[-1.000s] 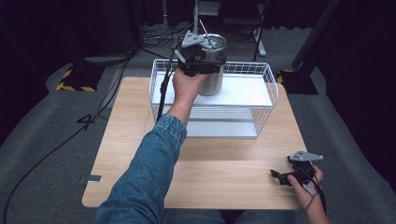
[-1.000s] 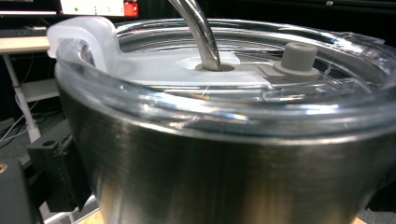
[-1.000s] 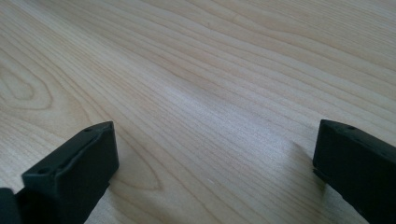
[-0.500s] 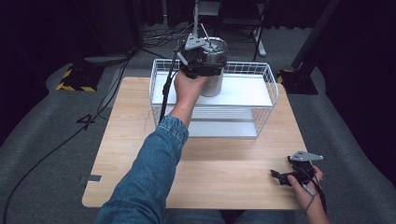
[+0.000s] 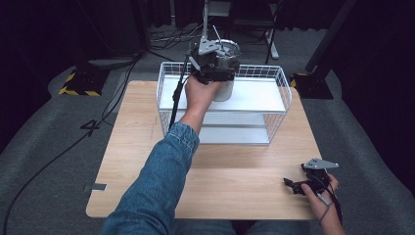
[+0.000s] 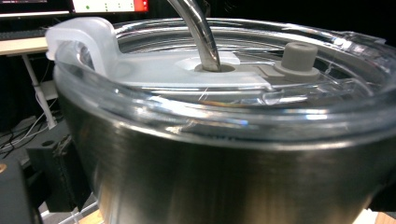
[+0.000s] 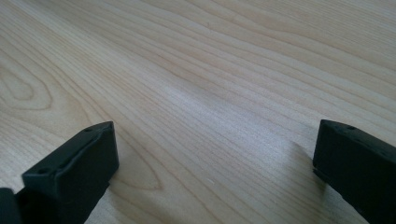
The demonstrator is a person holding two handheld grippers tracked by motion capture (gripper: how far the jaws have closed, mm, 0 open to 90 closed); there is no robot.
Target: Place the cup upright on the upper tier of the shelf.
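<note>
Left gripper (image 5: 215, 61) is seen at upper centre of the high view, pressed against a steel tumbler (image 5: 226, 73) standing upright inside a white wire basket (image 5: 280, 110); how far its jaws are parted cannot be told, nor whether the cup is clamped. In the left gripper view the tumbler's clear lid (image 6: 224, 88) and metal straw (image 6: 198, 32) are shown directly ahead. Right gripper (image 5: 307, 182) is rested at lower right on the wooden surface (image 5: 142, 147), jaws wide apart and holding nothing, well apart from the tumbler.
</note>
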